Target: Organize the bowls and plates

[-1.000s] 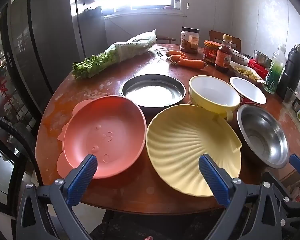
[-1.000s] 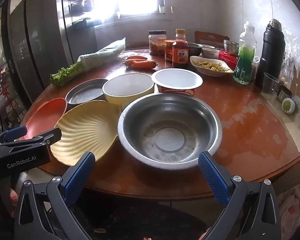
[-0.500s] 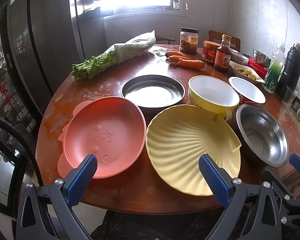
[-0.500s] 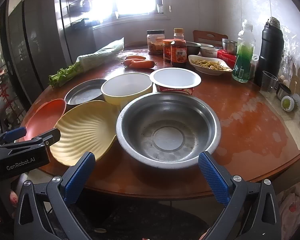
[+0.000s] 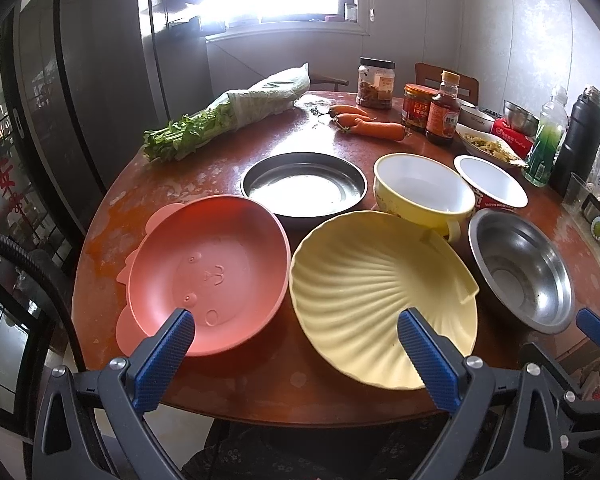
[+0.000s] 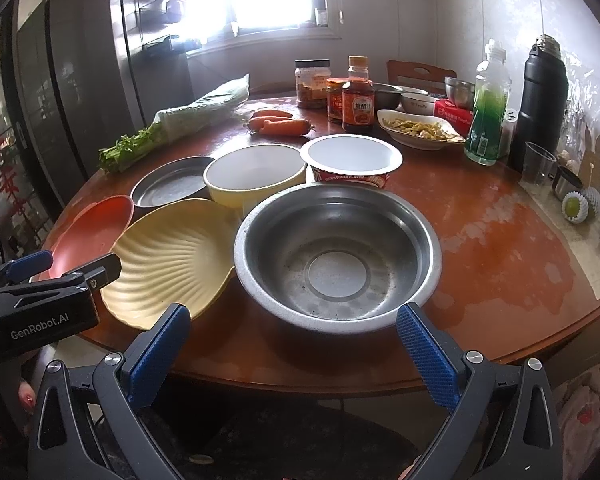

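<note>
Dishes crowd table's [image 6: 500,264] near-left; right half bare; bottles [image 6: 486,108] behind.

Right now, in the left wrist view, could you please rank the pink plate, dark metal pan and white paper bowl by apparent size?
1. Pink plate
2. Dark metal pan
3. White paper bowl
The plate is nearest, so its lead is unsure.

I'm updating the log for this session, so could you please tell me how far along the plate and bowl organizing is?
Nothing looks done yet: the pink plate, yellow shell plate, dark metal plate, yellow bowl, white bowl and steel bowl all sit singly on the table. Nothing is in hand: the left gripper and right gripper are open and empty. All the stacking remains.
</note>
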### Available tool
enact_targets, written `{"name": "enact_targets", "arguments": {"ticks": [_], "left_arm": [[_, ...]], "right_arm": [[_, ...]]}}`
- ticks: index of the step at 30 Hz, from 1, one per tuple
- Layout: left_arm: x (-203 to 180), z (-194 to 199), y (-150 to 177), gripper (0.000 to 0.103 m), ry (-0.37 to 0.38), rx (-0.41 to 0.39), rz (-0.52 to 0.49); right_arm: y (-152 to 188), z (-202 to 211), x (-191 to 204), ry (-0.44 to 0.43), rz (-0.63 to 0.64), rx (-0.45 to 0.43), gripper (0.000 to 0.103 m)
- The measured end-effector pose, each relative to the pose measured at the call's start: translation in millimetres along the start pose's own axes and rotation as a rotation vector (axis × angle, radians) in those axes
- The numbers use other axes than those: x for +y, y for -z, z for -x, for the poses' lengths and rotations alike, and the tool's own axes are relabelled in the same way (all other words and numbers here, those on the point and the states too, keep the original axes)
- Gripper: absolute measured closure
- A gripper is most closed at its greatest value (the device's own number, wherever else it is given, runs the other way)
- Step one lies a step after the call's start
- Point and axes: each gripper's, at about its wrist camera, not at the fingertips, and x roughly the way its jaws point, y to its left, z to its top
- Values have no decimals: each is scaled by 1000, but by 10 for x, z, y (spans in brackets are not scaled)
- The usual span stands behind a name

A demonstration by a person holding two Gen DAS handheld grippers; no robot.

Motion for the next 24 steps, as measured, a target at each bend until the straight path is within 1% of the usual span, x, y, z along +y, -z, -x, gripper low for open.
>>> {"name": "enact_targets", "arguments": {"ticks": [19, 24], "left_arm": [[46, 4, 10, 0, 0, 3, 11], [70, 12, 7, 0, 0, -1, 18]], "right_arm": [[10, 10, 46, 0, 7, 4, 0], [7, 0, 39, -13, 2, 12, 0]]}}
